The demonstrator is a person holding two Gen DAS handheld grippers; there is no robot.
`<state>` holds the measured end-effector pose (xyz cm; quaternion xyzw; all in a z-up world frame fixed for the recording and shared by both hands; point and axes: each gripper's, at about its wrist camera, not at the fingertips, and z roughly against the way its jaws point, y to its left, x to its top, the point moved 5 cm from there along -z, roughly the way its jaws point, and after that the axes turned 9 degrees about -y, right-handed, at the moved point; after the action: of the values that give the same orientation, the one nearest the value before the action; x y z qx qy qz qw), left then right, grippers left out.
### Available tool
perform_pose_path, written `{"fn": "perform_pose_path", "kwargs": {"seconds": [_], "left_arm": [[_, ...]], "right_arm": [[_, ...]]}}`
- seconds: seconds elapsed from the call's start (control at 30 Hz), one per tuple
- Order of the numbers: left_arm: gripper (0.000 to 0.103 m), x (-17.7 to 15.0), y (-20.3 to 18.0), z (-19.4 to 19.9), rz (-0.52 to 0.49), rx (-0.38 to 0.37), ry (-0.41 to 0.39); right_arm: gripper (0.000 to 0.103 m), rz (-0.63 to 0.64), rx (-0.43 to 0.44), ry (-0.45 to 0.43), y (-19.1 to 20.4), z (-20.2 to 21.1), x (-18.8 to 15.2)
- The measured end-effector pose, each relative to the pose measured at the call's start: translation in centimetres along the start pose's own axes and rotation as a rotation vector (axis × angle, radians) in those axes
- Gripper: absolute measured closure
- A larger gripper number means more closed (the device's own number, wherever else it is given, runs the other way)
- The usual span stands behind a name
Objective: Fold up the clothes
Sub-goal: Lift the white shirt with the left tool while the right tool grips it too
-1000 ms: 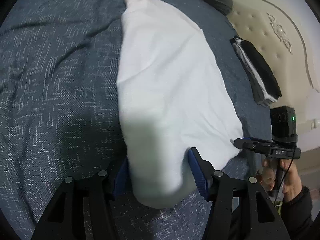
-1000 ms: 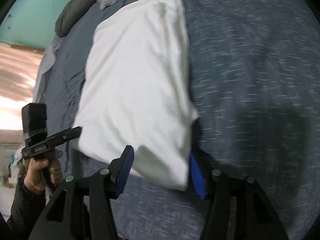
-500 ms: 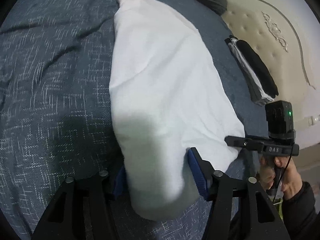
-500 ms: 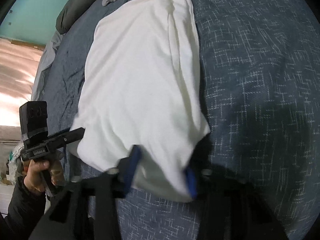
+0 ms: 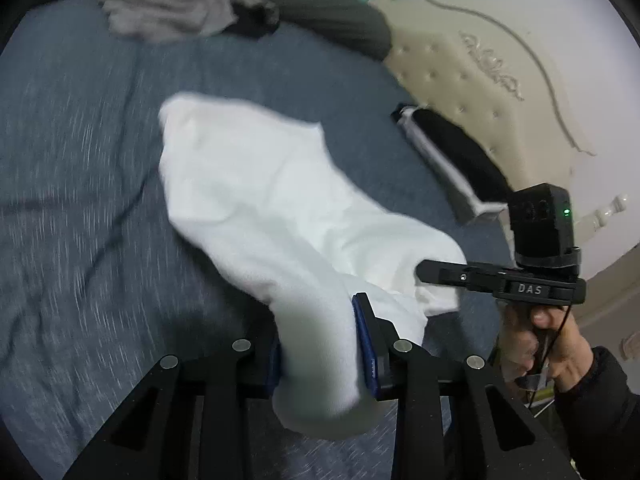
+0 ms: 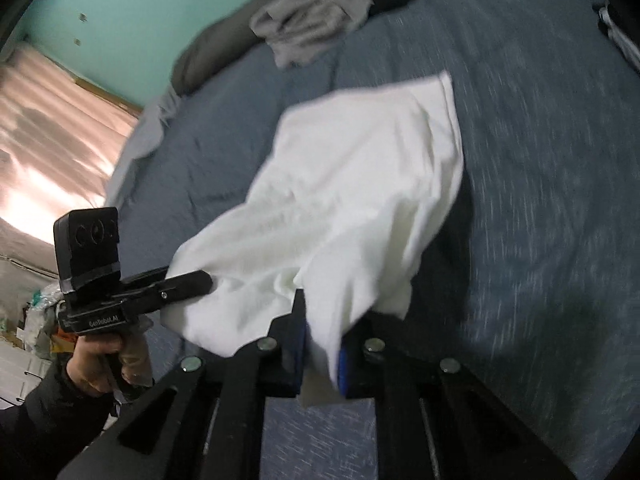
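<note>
We see a white garment [image 5: 280, 216] held at its near edge by both grippers above a blue-grey bedspread [image 5: 72, 200]. The left gripper [image 5: 320, 344] has just been closing; its blue pads [image 5: 366, 344] now pinch a thick bunch of the white cloth. The right gripper [image 6: 320, 344] has likewise just been closing, and its jaws stand narrow, clamped on a thinner fold of the same garment [image 6: 360, 184]. The near corners hang lifted between the two grips, while the far end of the cloth lies low over the bedspread [image 6: 540, 160]; blur prevents us from telling whether it touches. A crumpled grey garment [image 5: 168, 4] lies at the far side of the bed. A folded dark stack [image 5: 452, 152] rests near the cream headboard [image 5: 500, 72]. A hand [image 5: 540, 336] grips the right tool's handle.
</note>
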<state>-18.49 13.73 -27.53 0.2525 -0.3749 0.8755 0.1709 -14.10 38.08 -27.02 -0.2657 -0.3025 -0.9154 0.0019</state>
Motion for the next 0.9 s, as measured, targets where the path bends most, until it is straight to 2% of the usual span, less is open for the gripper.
{"fn": "perform_pose_path", "kwargs": {"seconds": [0.17,0.43,0.7,0.9], "left_arm": [[0.070,3.8,-1.3,0.9,-0.040,-0.027,-0.053],[0.070,8.8,-2.3,0.5,-0.114,-0.055,-0.082],[0.070,12.8,-2.8,0.5,-0.075,-0.052,-0.068],[0.071,16.5,-4.5,1.8,-0.043,-0.043,-0.077]], "right_arm": [[0.092,0.014,0.041,-0.060,0.8,1.4,3.0],[0.092,0.022,0.072,-0.105,0.2,1.2,8.9],[0.092,-0.024,0.087,-0.106,-0.1,1.8,13.4],[0.092,-0.022,0.102,-0.113,1.6,4.6,17.6]]}}
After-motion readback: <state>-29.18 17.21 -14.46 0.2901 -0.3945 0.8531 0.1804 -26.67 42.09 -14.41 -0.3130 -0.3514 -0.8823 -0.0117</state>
